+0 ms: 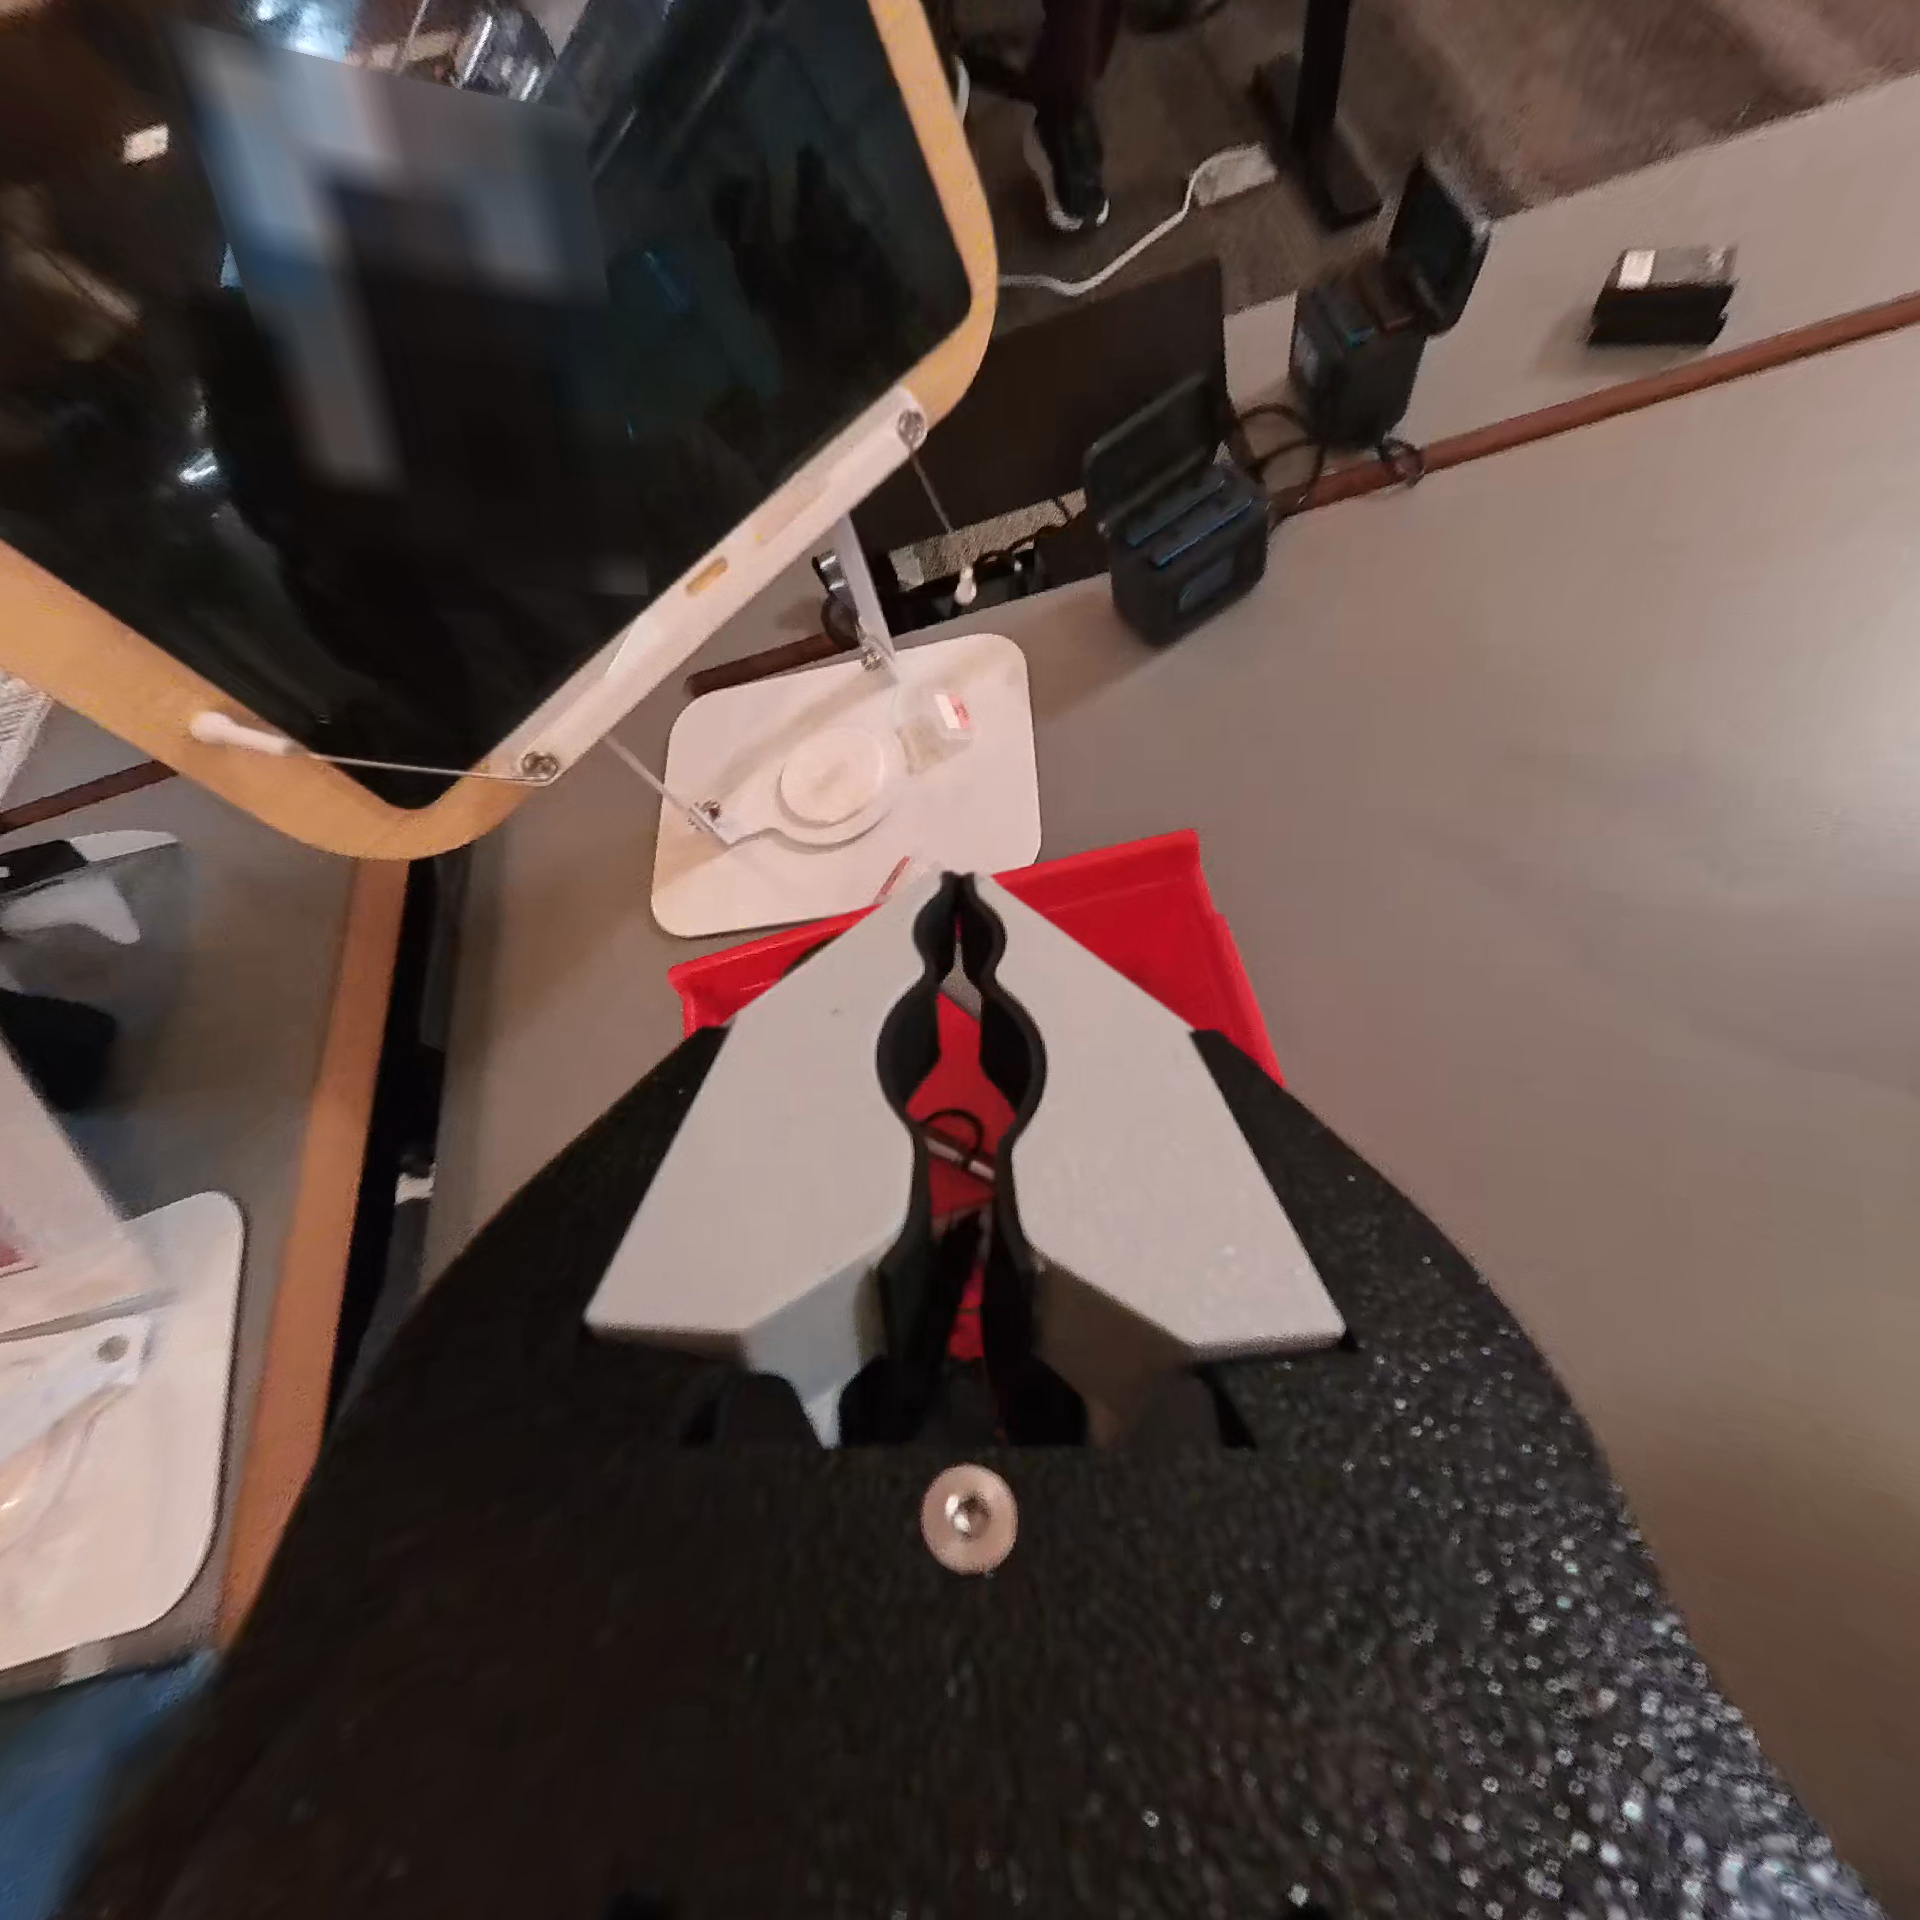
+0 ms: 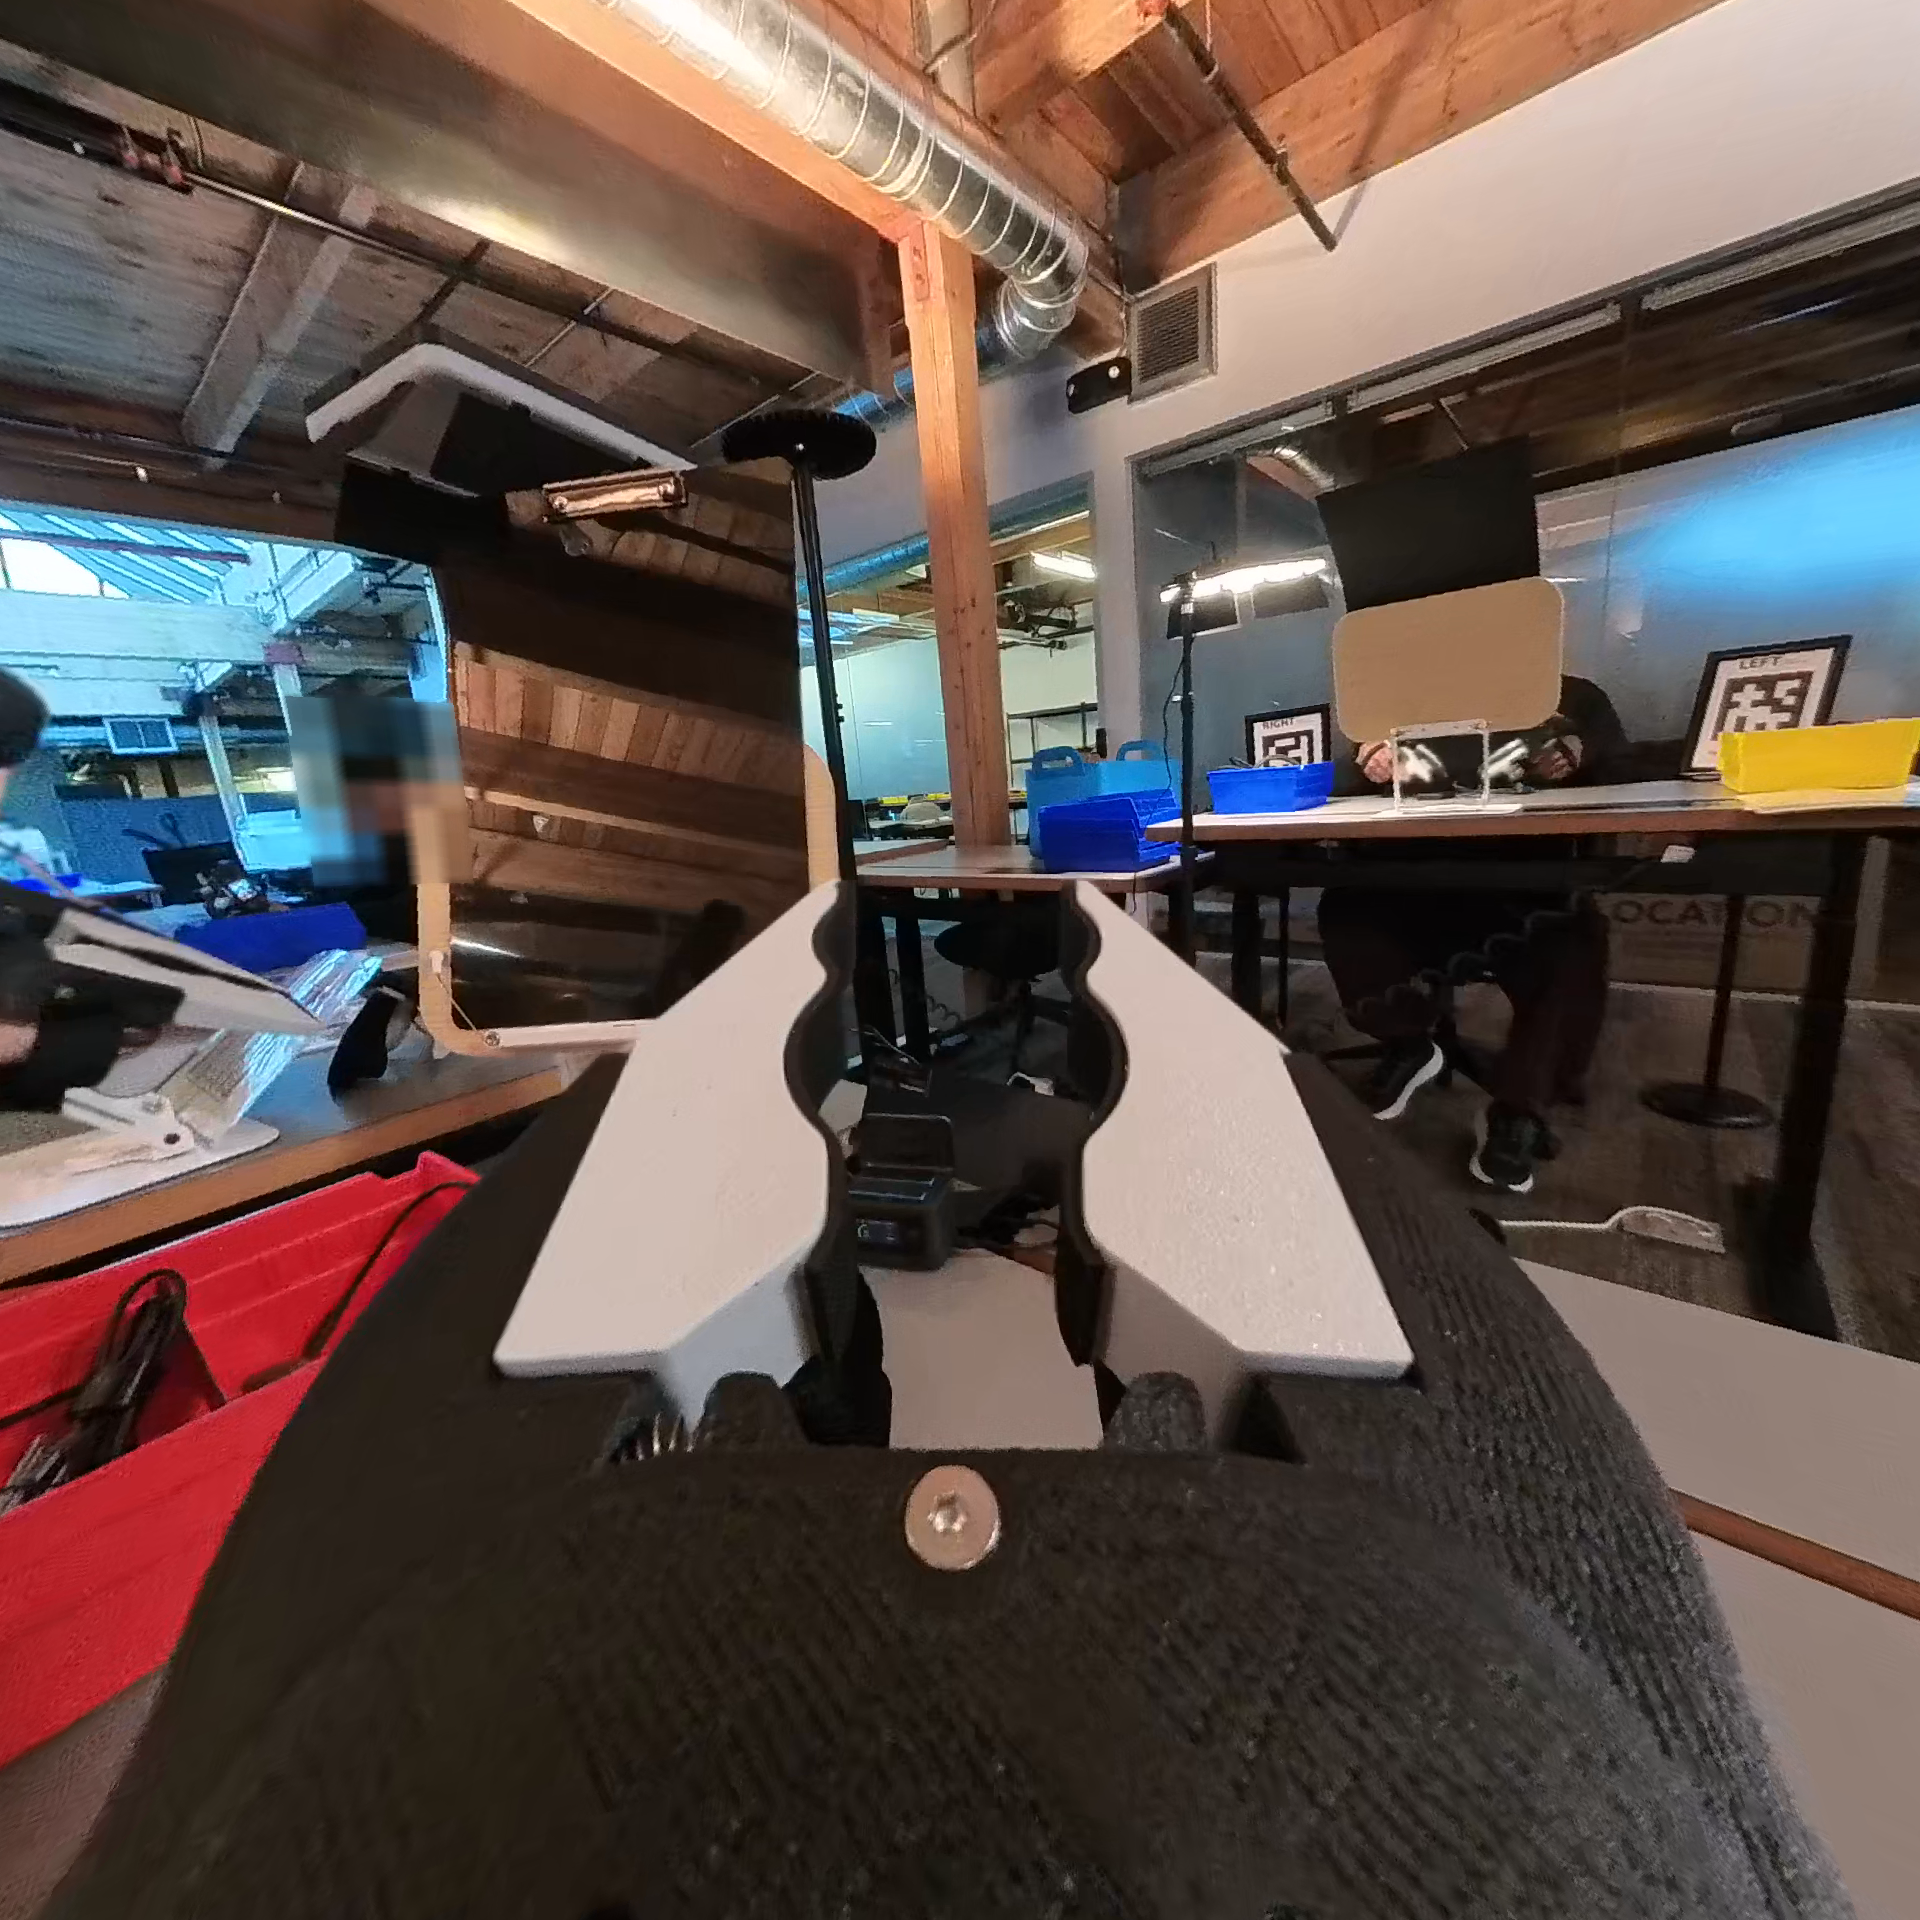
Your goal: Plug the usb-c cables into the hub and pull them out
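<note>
**Red bin below, both grippers unloaded**

Red plastic fills the lower middle of the left wrist view: the bin (image 1: 1143,925) lies under the left gripper (image 1: 958,883), whose jaws are clenched tip to tip with nothing visible between them. A dark cable (image 2: 125,1361) rests in the bin at the lower left of the right wrist view; no hub can be made out. The right gripper (image 2: 961,904) points out over the room, jaws apart and unladen. Judging by this, the task is at its start: next comes reopening and reaching down for a cable.
</note>
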Motion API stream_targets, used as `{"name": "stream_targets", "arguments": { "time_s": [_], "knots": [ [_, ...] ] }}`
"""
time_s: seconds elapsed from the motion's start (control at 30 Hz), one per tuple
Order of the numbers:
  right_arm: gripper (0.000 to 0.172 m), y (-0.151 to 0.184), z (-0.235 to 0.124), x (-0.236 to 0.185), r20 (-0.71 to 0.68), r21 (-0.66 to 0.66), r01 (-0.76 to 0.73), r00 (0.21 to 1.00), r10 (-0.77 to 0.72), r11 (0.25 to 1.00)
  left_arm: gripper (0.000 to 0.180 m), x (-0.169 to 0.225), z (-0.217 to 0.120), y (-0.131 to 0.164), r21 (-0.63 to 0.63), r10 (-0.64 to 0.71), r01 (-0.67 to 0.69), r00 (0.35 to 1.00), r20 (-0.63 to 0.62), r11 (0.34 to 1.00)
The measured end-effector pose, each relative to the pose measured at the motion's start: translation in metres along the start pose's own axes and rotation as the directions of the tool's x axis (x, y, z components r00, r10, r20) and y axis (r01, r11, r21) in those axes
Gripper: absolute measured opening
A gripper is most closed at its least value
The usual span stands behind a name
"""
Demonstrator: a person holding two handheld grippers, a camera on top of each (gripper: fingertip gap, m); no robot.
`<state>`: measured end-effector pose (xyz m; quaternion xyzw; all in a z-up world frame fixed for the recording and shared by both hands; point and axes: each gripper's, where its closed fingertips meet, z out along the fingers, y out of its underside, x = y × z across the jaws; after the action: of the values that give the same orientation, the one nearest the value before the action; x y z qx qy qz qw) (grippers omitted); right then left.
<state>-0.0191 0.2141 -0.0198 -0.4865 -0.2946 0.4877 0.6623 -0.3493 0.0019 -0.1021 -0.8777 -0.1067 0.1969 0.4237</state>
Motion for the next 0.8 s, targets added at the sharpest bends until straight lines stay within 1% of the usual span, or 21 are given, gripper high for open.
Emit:
{"name": "stream_targets", "arguments": {
  "time_s": [0.07, 0.17, 0.2, 0.23, 0.27, 0.3, 0.33, 0.37, 0.43, 0.57, 0.7, 0.8],
  "knots": [
    [0.037, -0.001, -0.001, -0.001, 0.003, -0.001, 0.009, 1.000, -0.009, 1.000, 0.000, -0.002, 0.011, 0.011, -0.076, 0.011, -0.011, 1.000, 0.000, 0.997],
    [0.037, -0.006, -0.003, -0.004, 0.019, 0.019, 0.009, 1.000, -0.009, 1.000, 0.000, 0.011, 0.042, 0.054, -0.280, -0.062, 0.028, 0.992, -0.113, 0.960],
    [0.037, -0.007, -0.003, -0.005, 0.022, 0.023, 0.007, 1.000, -0.008, 1.000, 0.012, 0.013, 0.053, 0.070, -0.340, -0.102, 0.055, 0.987, -0.124, 0.939],
    [0.038, -0.008, -0.003, -0.005, 0.023, 0.025, 0.005, 1.000, -0.006, 1.000, 0.042, 0.013, 0.063, 0.085, -0.395, -0.147, 0.087, 0.981, -0.123, 0.915],
    [0.037, -0.008, -0.003, -0.005, 0.025, 0.026, 0.004, 1.000, -0.005, 1.000, 0.056, 0.014, 0.073, 0.096, -0.430, -0.199, 0.130, 0.973, -0.121, 0.894],
    [0.037, -0.008, -0.003, -0.006, 0.028, 0.025, 0.003, 1.000, -0.004, 1.000, 0.073, 0.017, 0.084, 0.104, -0.444, -0.255, 0.174, 0.958, -0.129, 0.879],
    [0.037, -0.007, -0.003, -0.006, 0.030, 0.025, 0.003, 1.000, -0.003, 1.000, 0.086, 0.020, 0.093, 0.111, -0.457, -0.313, 0.221, 0.940, -0.135, 0.862],
    [0.037, -0.007, -0.002, -0.007, 0.031, 0.024, 0.002, 1.000, -0.003, 1.000, 0.087, 0.021, 0.101, 0.116, -0.462, -0.356, 0.261, 0.925, -0.131, 0.847],
    [0.037, -0.007, -0.002, -0.007, 0.034, 0.023, 0.001, 0.999, -0.002, 1.000, 0.079, 0.023, 0.115, 0.123, -0.466, -0.413, 0.310, 0.900, -0.136, 0.829],
    [0.037, -0.007, -0.002, -0.008, 0.038, 0.022, 0.001, 0.999, -0.002, 1.000, 0.057, 0.025, 0.131, 0.139, -0.502, -0.424, 0.311, 0.897, -0.126, 0.807],
    [0.037, -0.006, 0.000, -0.008, 0.040, 0.019, -0.003, 0.999, 0.002, 1.000, 0.031, 0.036, 0.138, 0.140, -0.504, -0.467, 0.321, 0.863, -0.193, 0.802],
    [0.036, -0.005, 0.000, -0.009, 0.043, 0.014, -0.002, 0.999, 0.001, 1.000, 0.028, 0.039, 0.136, 0.135, -0.481, -0.488, 0.335, 0.840, -0.237, 0.810]
  ]
}}
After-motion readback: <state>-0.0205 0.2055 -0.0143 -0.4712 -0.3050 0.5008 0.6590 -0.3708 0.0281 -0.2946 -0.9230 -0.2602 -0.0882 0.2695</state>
